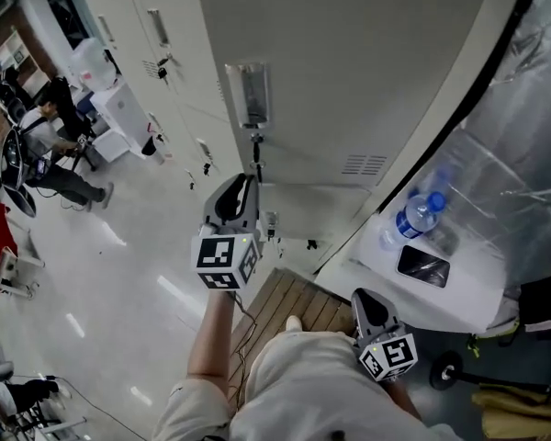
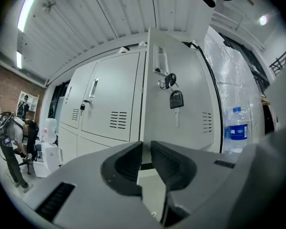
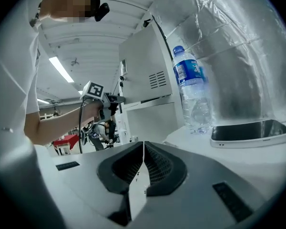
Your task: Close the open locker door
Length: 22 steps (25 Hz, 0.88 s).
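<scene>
Locker door of pale grey metal (image 1: 349, 81) stands ajar just beyond the left tool (image 1: 246, 186), jaws slightly apart, empty; a push near its free edge should swing it shut. Right tool (image 1: 365, 299), jaws together, waits near right.

In your head view the locker door (image 1: 349, 81) runs off the top edge, so its upper corners are unseen. There your left gripper (image 1: 243, 186) overlaps the door's face; whether the tips touch it you cannot tell. The label on the water bottle (image 1: 415, 220), at the left edge of the counter (image 1: 477, 299), is too small to read.
</scene>
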Available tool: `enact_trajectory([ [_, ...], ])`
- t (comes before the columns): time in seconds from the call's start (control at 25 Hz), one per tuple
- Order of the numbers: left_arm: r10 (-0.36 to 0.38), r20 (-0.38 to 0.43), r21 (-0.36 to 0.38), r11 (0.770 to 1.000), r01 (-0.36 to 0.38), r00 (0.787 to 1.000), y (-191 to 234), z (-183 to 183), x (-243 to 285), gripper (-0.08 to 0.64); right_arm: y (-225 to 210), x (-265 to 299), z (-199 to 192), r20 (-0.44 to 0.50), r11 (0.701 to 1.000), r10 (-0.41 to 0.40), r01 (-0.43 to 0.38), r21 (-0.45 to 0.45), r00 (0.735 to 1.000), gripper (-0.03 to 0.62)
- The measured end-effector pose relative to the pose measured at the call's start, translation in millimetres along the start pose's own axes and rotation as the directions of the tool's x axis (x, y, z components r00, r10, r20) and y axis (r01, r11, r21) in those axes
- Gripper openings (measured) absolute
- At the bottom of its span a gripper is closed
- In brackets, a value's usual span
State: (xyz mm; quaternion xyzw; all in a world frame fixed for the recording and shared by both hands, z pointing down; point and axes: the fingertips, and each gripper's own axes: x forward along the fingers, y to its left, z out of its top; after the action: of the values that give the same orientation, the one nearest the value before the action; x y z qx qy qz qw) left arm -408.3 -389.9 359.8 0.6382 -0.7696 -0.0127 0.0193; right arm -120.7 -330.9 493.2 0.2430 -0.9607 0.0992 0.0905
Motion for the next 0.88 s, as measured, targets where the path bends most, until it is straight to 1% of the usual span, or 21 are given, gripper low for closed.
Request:
enact_trajectory([
  [0.12,-0.029,-0.029,0.04,0.999,0.03,0.999,5,1,19,0.061,2,6,7,0.007,1.0,0.0,0.0,-0.01,1.0,0.029],
  [0.32,-0.083,-0.077,0.087,0.992,0.089,0.994,10,3,47,0.06,6,27,35,0.04,0.999,0.018,-0.016,-0.051,0.999,0.029],
  [0.44,-0.097,-0.104,0.124,0.986,0.109,0.99,12,3,60,0.06,10,40,52,0.055,0.999,0.034,-0.031,-0.041,0.998,0.029],
  [0.52,-0.104,-0.108,0.127,0.985,0.118,0.989,13,3,68,0.06,14,49,61,0.046,0.998,0.058,-0.057,-0.039,0.997,0.029],
  [0.68,-0.122,-0.116,0.119,0.984,0.135,0.986,13,2,83,0.058,26,66,73,0.028,0.99,0.121,-0.119,-0.069,0.992,0.029],
  [0.76,-0.125,-0.12,0.119,0.983,0.139,0.985,13,3,89,0.058,32,71,79,0.036,0.988,0.138,-0.135,-0.081,0.99,0.029],
  [0.88,-0.122,-0.124,0.121,0.983,0.137,0.985,12,2,98,0.057,37,76,79,0.036,0.987,0.147,-0.144,-0.07,0.989,0.029],
])
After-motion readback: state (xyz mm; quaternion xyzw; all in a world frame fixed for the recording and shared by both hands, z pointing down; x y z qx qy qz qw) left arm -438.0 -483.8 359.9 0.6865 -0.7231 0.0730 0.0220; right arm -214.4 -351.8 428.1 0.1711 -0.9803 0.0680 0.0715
